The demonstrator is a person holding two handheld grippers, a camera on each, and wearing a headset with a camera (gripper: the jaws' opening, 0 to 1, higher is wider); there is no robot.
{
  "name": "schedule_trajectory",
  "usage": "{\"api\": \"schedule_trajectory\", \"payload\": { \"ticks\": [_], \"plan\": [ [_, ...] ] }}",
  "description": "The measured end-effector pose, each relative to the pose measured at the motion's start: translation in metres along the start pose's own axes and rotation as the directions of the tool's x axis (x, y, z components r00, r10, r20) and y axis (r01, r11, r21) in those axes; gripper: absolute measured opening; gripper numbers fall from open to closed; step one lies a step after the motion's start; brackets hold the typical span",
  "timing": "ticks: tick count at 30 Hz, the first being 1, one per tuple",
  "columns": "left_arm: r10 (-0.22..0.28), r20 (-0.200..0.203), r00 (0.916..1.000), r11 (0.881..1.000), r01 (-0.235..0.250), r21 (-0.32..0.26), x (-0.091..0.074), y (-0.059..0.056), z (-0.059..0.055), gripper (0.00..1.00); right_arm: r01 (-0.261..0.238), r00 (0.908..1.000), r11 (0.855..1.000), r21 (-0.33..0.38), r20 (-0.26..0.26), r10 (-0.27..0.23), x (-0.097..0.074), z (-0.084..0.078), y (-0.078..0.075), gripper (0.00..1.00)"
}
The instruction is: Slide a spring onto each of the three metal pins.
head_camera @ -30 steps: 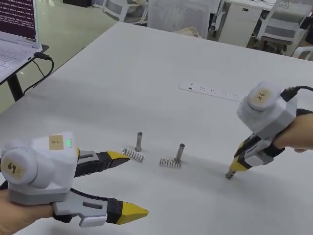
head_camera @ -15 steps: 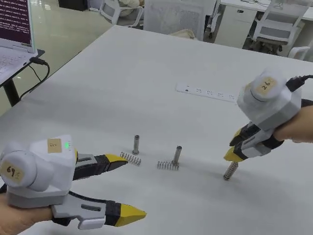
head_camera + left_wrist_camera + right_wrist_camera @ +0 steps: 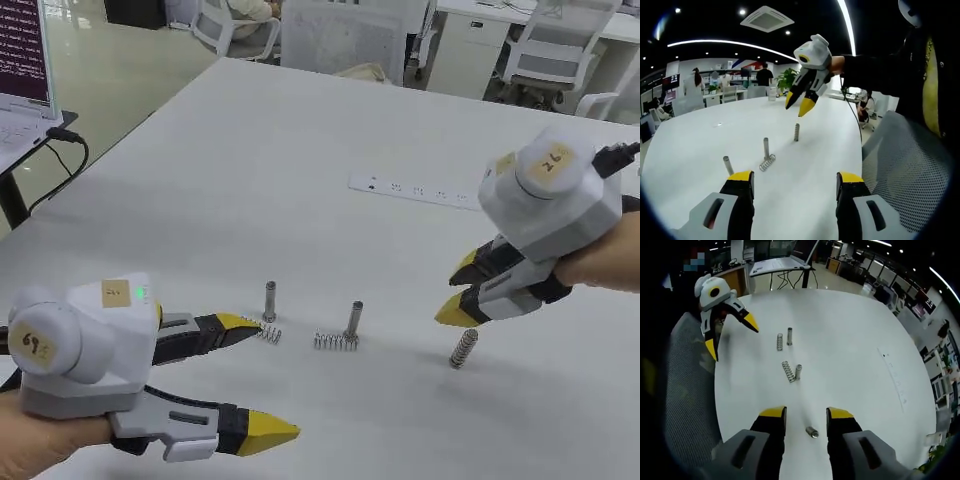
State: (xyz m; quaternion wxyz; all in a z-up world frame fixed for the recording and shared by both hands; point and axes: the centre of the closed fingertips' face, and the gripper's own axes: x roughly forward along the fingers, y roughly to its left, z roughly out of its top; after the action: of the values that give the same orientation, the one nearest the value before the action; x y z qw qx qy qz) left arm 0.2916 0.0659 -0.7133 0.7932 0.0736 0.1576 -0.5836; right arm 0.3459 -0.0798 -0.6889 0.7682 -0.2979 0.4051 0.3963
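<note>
Three metal pins stand on the white table (image 3: 300, 180). The left pin (image 3: 269, 299) is bare, with a spring (image 3: 268, 331) lying at its foot. Against the bare middle pin (image 3: 353, 318) lies another spring (image 3: 335, 342). The right pin (image 3: 462, 348) wears a spring around it; from above it shows as pin and spring (image 3: 812, 431) just past my jaws. My right gripper (image 3: 455, 292) hovers open above and slightly left of it, holding nothing. Near the front left edge my left gripper (image 3: 262, 378) is open and empty, pointing toward the pins (image 3: 766, 147).
A white power strip (image 3: 415, 188) lies farther back on the table. A laptop (image 3: 20, 60) on a stand with a black cable is off the table's left side. Office chairs (image 3: 545, 45) stand behind the far edge.
My right gripper has let go of the spring on the right pin and lifted up off it. The left gripper has stayed where it was.
</note>
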Motion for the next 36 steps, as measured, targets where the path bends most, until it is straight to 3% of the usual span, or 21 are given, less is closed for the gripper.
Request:
{"api": "schedule_trajectory", "payload": {
  "ticks": [9,11,20,24,26,31,36],
  "plan": [
    [-0.007,-0.006,1.0000,1.000,0.007,0.001,0.002,-0.001,-0.001,0.62,0.027,0.9940,0.999,0.032,0.105,-0.030,-0.009,0.003,0.008,0.43],
    [-0.008,-0.009,0.9999,1.000,0.008,0.001,0.002,-0.001,-0.002,0.62,0.041,0.9879,0.998,0.042,0.148,-0.047,-0.011,0.006,0.008,0.47],
    [-0.011,-0.016,0.9998,1.000,0.011,0.004,0.005,0.001,-0.001,0.62,0.061,0.9681,0.993,0.102,0.236,-0.084,-0.018,0.004,0.007,0.63],
    [-0.010,-0.019,0.9998,1.000,0.010,0.002,0.006,0.002,-0.002,0.62,0.073,0.9553,0.988,0.136,0.275,-0.109,-0.018,0.001,0.006,0.72],
    [-0.009,-0.019,0.9998,1.000,0.009,0.002,0.007,0.002,-0.002,0.62,0.078,0.9447,0.985,0.156,0.304,-0.123,-0.019,0.001,0.006,0.76],
    [-0.008,-0.020,0.9998,1.000,0.008,0.000,0.008,0.004,0.000,0.61,0.077,0.9259,0.977,0.196,0.349,-0.144,-0.023,-0.003,0.006,0.79],
    [-0.006,-0.014,0.9999,1.000,0.006,-0.003,0.010,0.007,0.002,0.61,0.082,0.8905,0.968,0.238,0.419,-0.178,-0.030,-0.004,0.007,0.87]
  ]
}}
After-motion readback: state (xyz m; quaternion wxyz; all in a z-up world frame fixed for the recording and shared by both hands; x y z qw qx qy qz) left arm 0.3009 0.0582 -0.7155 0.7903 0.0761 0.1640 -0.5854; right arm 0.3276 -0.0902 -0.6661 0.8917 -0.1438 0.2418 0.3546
